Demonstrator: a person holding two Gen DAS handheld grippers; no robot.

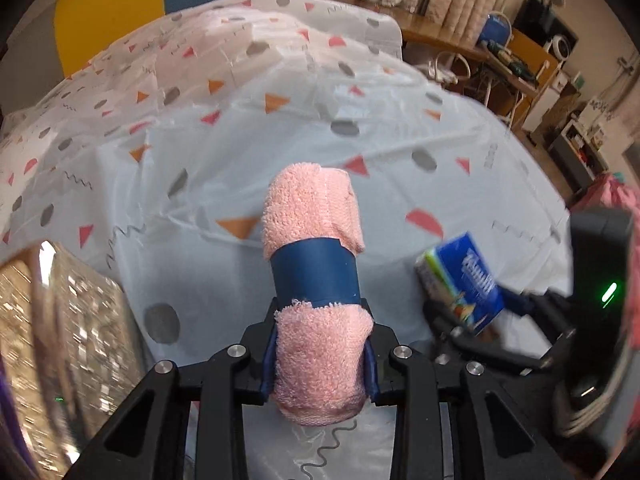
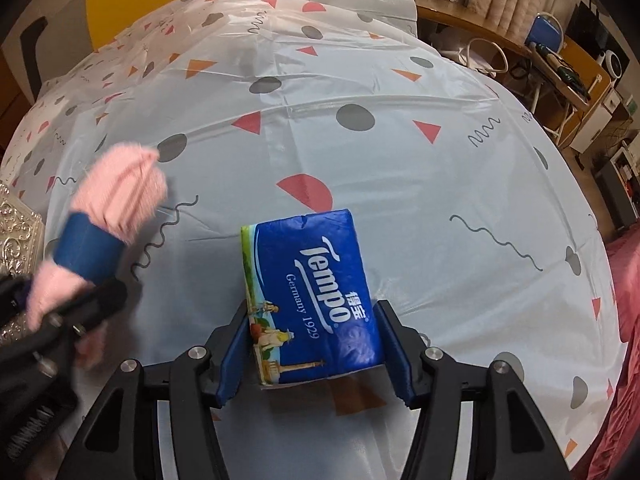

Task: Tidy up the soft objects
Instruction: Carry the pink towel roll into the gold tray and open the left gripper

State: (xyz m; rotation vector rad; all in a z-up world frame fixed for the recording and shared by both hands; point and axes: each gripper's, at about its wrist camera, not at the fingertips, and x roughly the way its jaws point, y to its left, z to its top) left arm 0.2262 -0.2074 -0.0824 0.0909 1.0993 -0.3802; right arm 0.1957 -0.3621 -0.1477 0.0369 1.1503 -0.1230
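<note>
My left gripper (image 1: 320, 364) is shut on a rolled pink towel (image 1: 316, 216) with a blue band around its middle, held above the table; it also shows at the left of the right wrist view (image 2: 120, 188). My right gripper (image 2: 316, 348) is shut on a blue Tempo tissue pack (image 2: 312, 292), held above the table; the pack also shows at the right of the left wrist view (image 1: 464, 280). The two grippers are side by side, left one to the left.
The table wears a pale cloth (image 2: 400, 168) with triangles, dots and squiggles. A silver embossed box (image 1: 60, 340) stands at the left, also in the right wrist view (image 2: 16, 236). Pink fabric (image 2: 628, 320) lies off the right edge. Desks and shelves stand beyond.
</note>
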